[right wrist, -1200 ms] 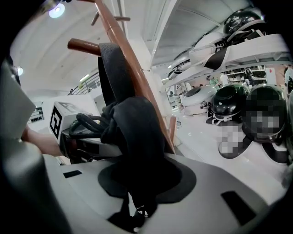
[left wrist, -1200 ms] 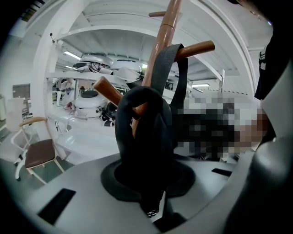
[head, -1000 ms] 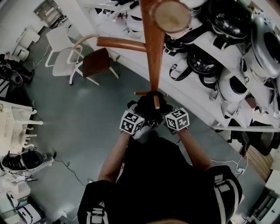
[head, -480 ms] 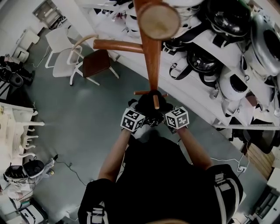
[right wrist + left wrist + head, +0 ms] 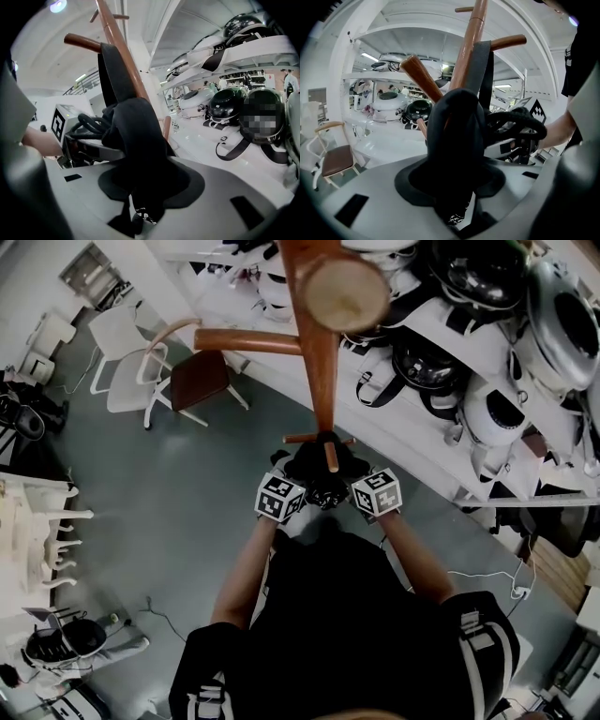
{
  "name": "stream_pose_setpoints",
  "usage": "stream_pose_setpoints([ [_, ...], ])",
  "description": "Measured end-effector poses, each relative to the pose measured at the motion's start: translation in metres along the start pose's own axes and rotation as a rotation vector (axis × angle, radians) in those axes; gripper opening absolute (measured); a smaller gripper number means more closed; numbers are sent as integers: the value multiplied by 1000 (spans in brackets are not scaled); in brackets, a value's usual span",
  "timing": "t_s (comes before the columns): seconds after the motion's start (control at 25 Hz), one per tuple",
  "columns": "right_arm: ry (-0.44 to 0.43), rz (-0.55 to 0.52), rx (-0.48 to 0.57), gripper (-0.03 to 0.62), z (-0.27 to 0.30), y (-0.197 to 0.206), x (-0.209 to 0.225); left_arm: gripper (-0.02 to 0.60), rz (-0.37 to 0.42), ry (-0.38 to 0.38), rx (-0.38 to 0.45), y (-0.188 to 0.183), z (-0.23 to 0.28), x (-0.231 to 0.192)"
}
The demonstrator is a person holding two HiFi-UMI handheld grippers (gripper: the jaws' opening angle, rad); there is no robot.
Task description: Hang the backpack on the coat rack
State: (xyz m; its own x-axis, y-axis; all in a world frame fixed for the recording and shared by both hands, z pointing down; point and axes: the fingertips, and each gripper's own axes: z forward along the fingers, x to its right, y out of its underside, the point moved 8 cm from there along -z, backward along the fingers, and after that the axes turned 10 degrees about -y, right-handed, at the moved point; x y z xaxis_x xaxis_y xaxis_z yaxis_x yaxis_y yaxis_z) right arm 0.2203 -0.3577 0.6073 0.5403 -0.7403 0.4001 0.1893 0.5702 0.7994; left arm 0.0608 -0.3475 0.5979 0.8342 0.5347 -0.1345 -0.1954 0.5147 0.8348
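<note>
In the head view, the grey floor (image 5: 187,512) lies open from 7 to 11 o'clock of the person. That open stretch is edged by a brown-seated chair with white legs (image 5: 192,381) at 11 o'clock and by white furniture along the left border. From 1 to 3 o'clock, long white shelves (image 5: 422,442) loaded with black and white helmets close that side, their front edge running just beside the rack.

The tall brown wooden coat rack (image 5: 322,381) stands straight ahead at 12 o'clock. Its round top is close under the camera and one long arm reaches out toward 10 o'clock.

The black fabric backpack (image 5: 319,463) hangs against the pole, between the two marker cubes. Its dark grey strap (image 5: 483,70) is looped over a short wooden peg (image 5: 508,42).

The left tongs (image 5: 459,219) and the right tongs (image 5: 140,216) face each other across the pack at 9 and 3 o'clock. The jaws of both have just been opening. They now stand apart, with black backpack fabric lying loose in each gap.
</note>
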Motion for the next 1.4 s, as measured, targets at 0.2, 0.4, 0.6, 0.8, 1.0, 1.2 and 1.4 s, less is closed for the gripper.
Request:
stream_pose_setpoints([
  [0.2,33,-64,-8,220,-6,3,-2,221,-9,-13,29,1,-11,-2],
  [0.4,45,-69,34,252,-22,-2,-10,255,18,-59,54,-1,-29,0],
  [0.6,69,-78,104,256,-38,-4,-18,258,31,-89,91,-4,-50,-1],
  [0.8,94,-78,212,181,-60,-4,-25,257,81,-124,149,-7,-66,6],
  [1.0,103,-86,273,57,-71,0,-35,211,64,-139,206,-7,-86,14],
  [1.2,120,-105,266,37,-74,-2,-38,141,41,-168,220,1,-97,13],
  [1.4,128,-115,270,37,-77,1,-38,41,23,-190,228,9,-105,17],
])
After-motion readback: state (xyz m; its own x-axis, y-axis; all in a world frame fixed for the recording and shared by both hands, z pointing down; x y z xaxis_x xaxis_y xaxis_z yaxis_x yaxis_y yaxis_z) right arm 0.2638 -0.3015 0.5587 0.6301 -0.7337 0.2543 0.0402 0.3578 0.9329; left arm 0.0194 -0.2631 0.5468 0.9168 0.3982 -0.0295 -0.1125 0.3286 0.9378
